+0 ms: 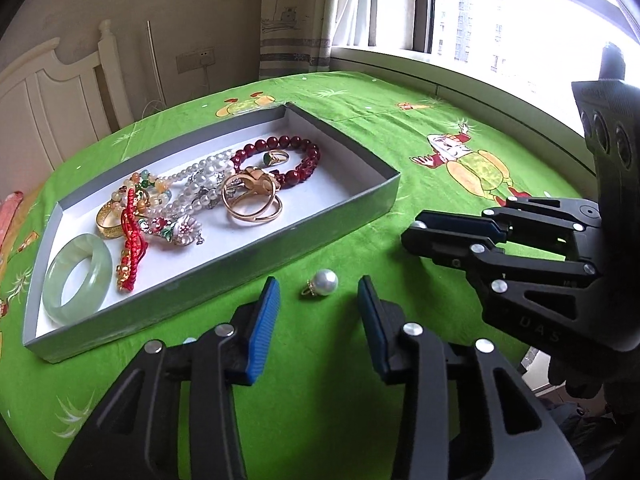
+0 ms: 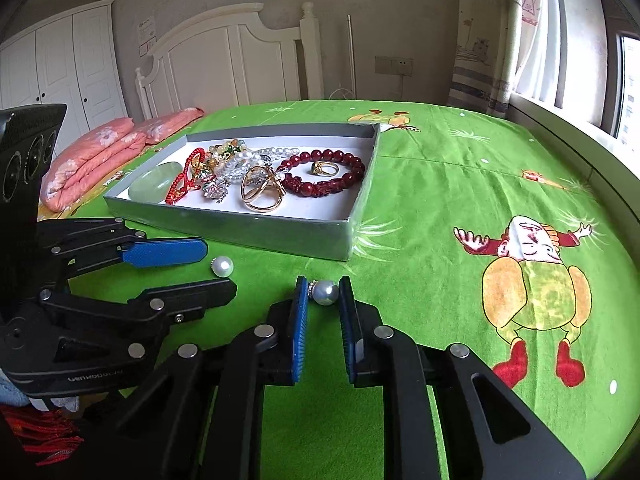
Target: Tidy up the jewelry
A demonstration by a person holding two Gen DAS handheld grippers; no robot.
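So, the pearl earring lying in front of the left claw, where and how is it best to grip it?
Grip the round pearl of the pearl earring across its widest part, coming from above and behind, as the left claw is aimed. Its small gold fitting is probably too thin.

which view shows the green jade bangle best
The left wrist view: the pale green jade bangle lies near the camera in the grey tray's closest corner, its whole ring and open centre visible. In the right wrist view the bangle is farther off, seen edge-on, partly hidden behind the tray wall and a red cord bracelet.
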